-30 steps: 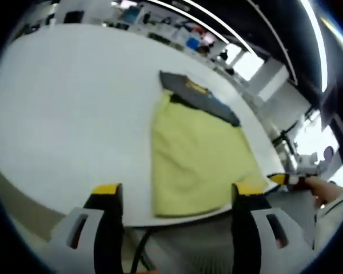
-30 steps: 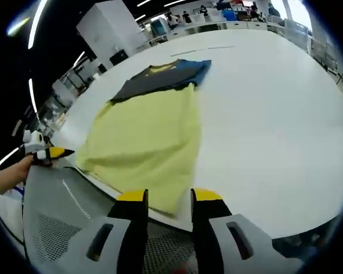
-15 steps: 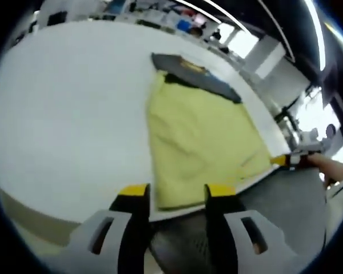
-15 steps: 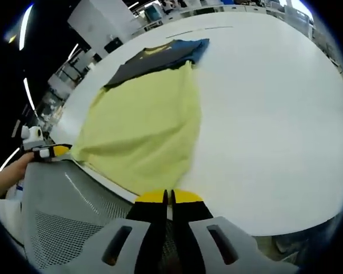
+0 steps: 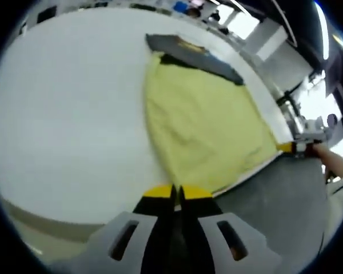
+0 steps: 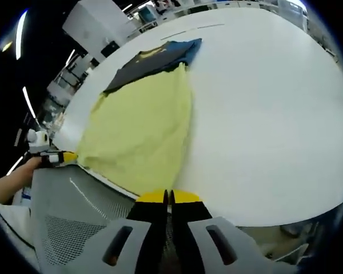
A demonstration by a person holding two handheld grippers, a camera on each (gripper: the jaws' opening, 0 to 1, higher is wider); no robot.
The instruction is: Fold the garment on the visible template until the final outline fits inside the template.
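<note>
A pale yellow garment (image 5: pixel 206 125) lies flat on the white table (image 5: pixel 63 114), its near hem at the table's edge. My left gripper (image 5: pixel 176 193) is shut on the hem's near corner. In the right gripper view the same yellow garment (image 6: pixel 140 131) runs away from my right gripper (image 6: pixel 167 197), which is shut on its near corner. A dark grey-blue cloth with a yellow print (image 5: pixel 188 48) (image 6: pixel 154 57) lies at the garment's far end, partly under it. The right gripper (image 5: pixel 300 148) and the left gripper (image 6: pixel 57 157) each show at the hem's other corner, held by a hand.
A grey mesh chair (image 6: pixel 74 228) (image 5: pixel 268 211) stands right against the table's near edge, below the hem. Bare white tabletop (image 6: pixel 263 114) spreads wide beside the garment. Desks and equipment stand far off behind the table.
Both grippers came in to the near hem and shut on it: the left from wide open, the right from slightly open.
</note>
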